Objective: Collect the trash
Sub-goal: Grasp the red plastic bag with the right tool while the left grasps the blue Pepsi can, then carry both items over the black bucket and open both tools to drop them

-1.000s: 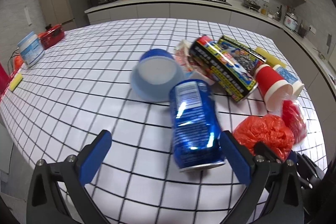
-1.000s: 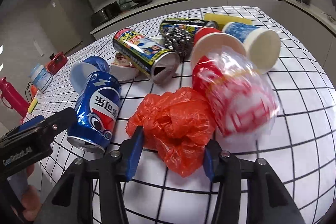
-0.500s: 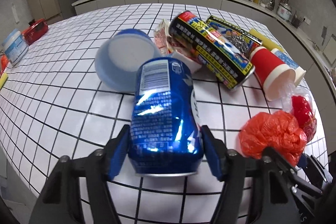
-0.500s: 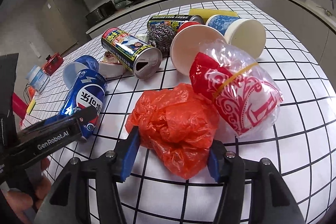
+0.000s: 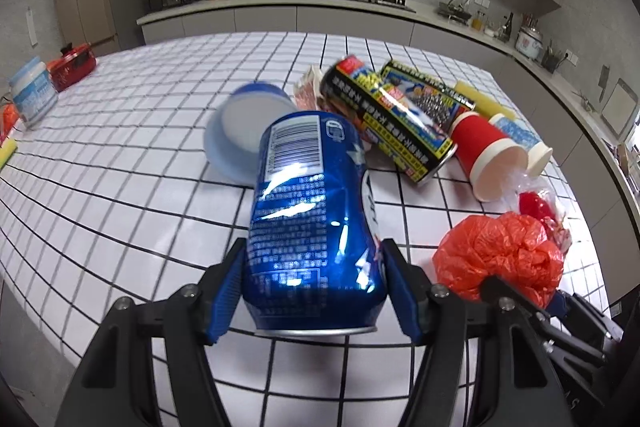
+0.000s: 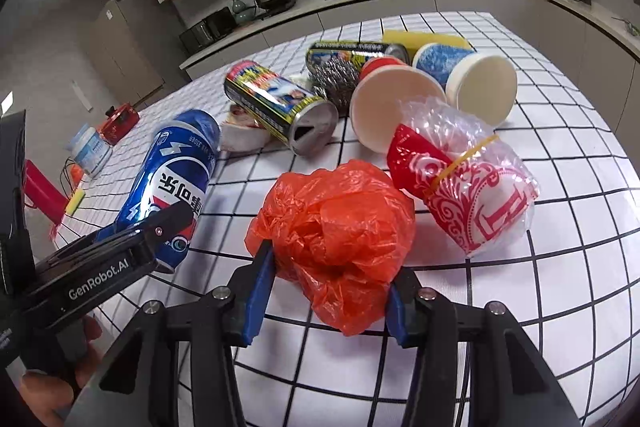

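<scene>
My left gripper (image 5: 312,291) is shut on a blue soda can (image 5: 308,219), its blue pads pressed on both sides of the can's base; the can tilts up off the checked table and also shows in the right wrist view (image 6: 168,183). My right gripper (image 6: 326,291) is shut on a crumpled orange plastic bag (image 6: 336,231), which also shows in the left wrist view (image 5: 500,259). Behind lie two black-and-yellow cans (image 6: 276,107), a red paper cup (image 6: 392,107), a blue paper cup (image 6: 468,83), a clear bag with red-patterned cups (image 6: 468,183) and a steel scourer (image 6: 332,83).
A blue bowl (image 5: 240,131) lies tipped behind the soda can. A yellow sponge (image 5: 484,103) sits at the far right. A white tub (image 5: 32,95) and a red box (image 5: 76,65) stand at the far left. The table edge (image 5: 592,227) runs close on the right.
My left gripper closed from wide open onto the blue soda can and tilted it up. My right gripper stayed around the orange bag and closed on it.
</scene>
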